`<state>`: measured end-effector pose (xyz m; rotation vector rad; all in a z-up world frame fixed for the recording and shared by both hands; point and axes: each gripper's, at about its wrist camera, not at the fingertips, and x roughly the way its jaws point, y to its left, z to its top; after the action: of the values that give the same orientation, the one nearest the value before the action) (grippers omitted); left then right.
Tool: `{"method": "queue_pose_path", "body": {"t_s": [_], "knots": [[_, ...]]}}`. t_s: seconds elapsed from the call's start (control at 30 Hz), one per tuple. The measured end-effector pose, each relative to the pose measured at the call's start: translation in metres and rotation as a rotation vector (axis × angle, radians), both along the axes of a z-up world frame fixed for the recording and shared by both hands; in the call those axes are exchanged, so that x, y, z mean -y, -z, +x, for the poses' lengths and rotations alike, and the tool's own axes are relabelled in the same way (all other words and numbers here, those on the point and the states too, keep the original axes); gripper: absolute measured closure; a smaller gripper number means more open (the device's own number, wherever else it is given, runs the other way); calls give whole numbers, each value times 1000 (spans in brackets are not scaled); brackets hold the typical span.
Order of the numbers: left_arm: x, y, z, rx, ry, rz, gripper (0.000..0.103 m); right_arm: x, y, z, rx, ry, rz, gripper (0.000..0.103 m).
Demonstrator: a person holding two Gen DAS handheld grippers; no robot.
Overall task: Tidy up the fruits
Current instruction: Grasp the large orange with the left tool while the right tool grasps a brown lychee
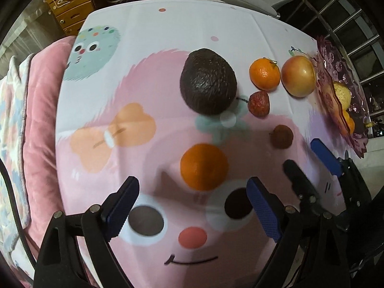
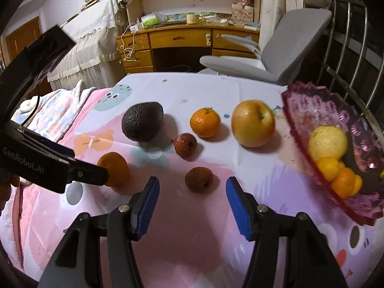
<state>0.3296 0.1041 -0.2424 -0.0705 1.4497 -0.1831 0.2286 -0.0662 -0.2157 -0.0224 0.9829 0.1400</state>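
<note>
Left wrist view: left hand-held gripper (image 1: 192, 206) at the bottom of the frame, jaws spread wide, nothing between the pads. Just above the gap, an orange (image 1: 204, 166) on the cartoon-print cloth (image 1: 100, 91) covering the tabletop, lying between the two fingertips' line and the frame centre, not touched. Above it, near centre, a dark avocado (image 1: 208, 81). To the avocado's lower right, a small red fruit (image 1: 258, 104), close beside it. Further down and right, a small brown fruit (image 1: 281, 136). In the upper right, a tangerine (image 1: 264, 74) and, touching or nearly touching it, an apple (image 1: 298, 76). Along the right edge, a purple dish (image 1: 336, 100) with yellow and orange fruit in it. Lower right of the frame: right hand-held gripper (image 1: 309, 165), jaws apart and empty, its tips near the brown fruit.

Right wrist view: right hand-held gripper (image 2: 192, 199) at the bottom, jaws partly spread, gripping nothing. Brown fruit (image 2: 198, 179) just above the gap, centred between the two blue pads, clear of both. Red fruit (image 2: 185, 145) above it; avocado (image 2: 142, 121) up and left; tangerine (image 2: 205, 122) and apple (image 2: 253, 127) in a row to the right, apart here. Dish (image 2: 300, 110) at the right edge, tilted in the frame, holding a yellow fruit and several small orange ones. Left hand-held gripper (image 2: 105, 175) entering from the left edge, its tip overlapping the orange (image 2: 115, 171) in this view; contact cannot be told.
</note>
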Motion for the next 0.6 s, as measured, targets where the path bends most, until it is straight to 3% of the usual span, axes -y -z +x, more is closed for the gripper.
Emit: {"method": "queue_pose_path", "body": {"t_s": [0.27, 0.37, 0.6], "knots": [[11, 13, 11, -10, 37, -5, 19, -1, 22, 10, -21, 32, -3, 45], [14, 17, 12, -18, 45, -11, 27, -1, 25, 13, -22, 43, 9, 46], [26, 27, 18, -36, 54, -37, 52, -3, 29, 16, -24, 49, -5, 61]]}}
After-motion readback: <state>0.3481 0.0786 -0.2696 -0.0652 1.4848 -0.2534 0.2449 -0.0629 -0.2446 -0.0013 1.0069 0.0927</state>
